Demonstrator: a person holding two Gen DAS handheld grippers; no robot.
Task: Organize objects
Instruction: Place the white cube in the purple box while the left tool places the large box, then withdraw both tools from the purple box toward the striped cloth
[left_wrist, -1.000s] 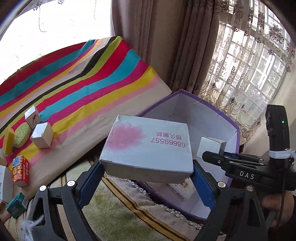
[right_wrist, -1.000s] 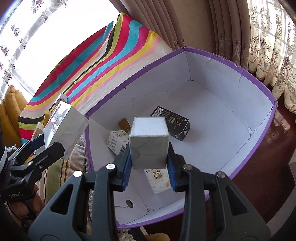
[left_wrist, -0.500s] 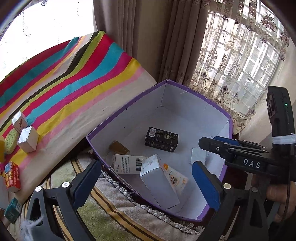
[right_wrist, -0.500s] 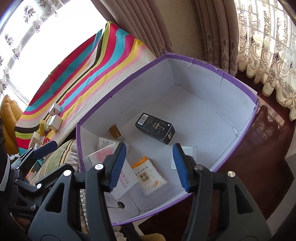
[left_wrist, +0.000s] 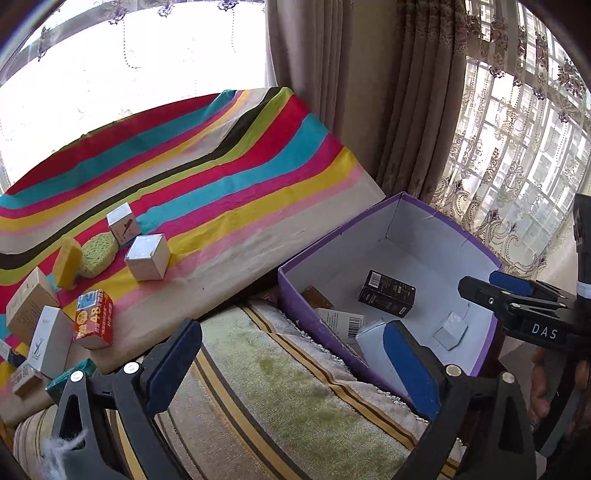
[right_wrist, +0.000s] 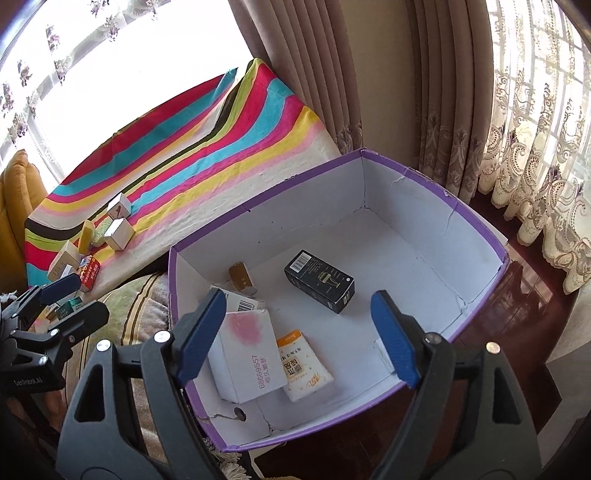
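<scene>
A purple box (right_wrist: 476, 221) with a white inside holds a black carton (right_wrist: 319, 281), a white box with a pink blotch (right_wrist: 247, 354), an orange-and-white packet (right_wrist: 301, 365), a barcoded box and a small silver cube (left_wrist: 450, 329). My right gripper (right_wrist: 299, 339) is open and empty above the box's near side. My left gripper (left_wrist: 291, 369) is open and empty over the striped towel, left of the purple box (left_wrist: 295, 291). On the rainbow-striped cloth lie a silver cube (left_wrist: 147, 257), a printed cube (left_wrist: 123, 223), sponges (left_wrist: 98, 254) and several small cartons.
A green-and-brown striped towel (left_wrist: 295, 387) lies between the cloth and the purple box. Brown curtains (right_wrist: 332, 74) and lace curtains hang behind. Dark wooden floor (right_wrist: 517, 350) shows right of the box. A yellow cushion (right_wrist: 18, 192) sits far left.
Both grippers opened. The pink-blotched box fell from the left one and the silver cube from the right one into the purple box. The left gripper then swung left, away from the box.
</scene>
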